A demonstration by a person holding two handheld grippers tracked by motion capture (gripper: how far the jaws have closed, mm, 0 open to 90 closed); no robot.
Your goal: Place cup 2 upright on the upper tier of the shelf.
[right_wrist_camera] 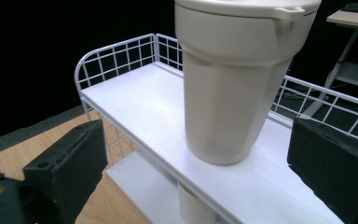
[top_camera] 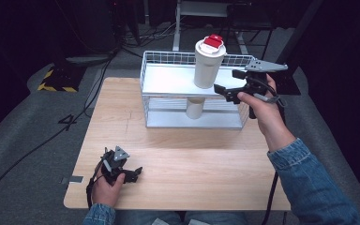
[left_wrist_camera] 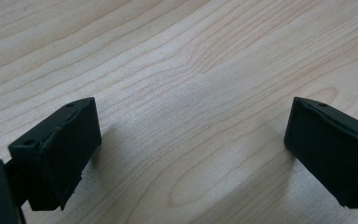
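- Table (top_camera: 178, 159): one light wooden top, seen from above, carrying one rack.
- Rack (top_camera: 166, 79): one white wire rack with two shelves, upper and lower, standing at the far middle of the table; a wire-grid rail runs round the upper shelf.
- Tumbler (top_camera: 208, 63): one cream-white lidded tumbler with a red flip tab on its lid, standing upright on the upper shelf toward the rack's right half. In the right gripper view the tumbler (right_wrist_camera: 235, 88) rises between the two jaws but farther off, touched by neither.
- Second cup (top_camera: 195, 108): one pale cup on the lower shelf, directly beneath the tumbler; only its upper part is visible.
- Right gripper (top_camera: 228, 83): one, held at the rack's right end, just beside the tumbler; jaws spread wide, released, nothing clasped.
- Left gripper (top_camera: 132, 173): one, resting low on the near left part of the table, well apart from the rack; in its own view the left gripper (left_wrist_camera: 191, 154) has its jaws parted over bare wood, empty.
- Count: two grippers, two shelves, two vessels.
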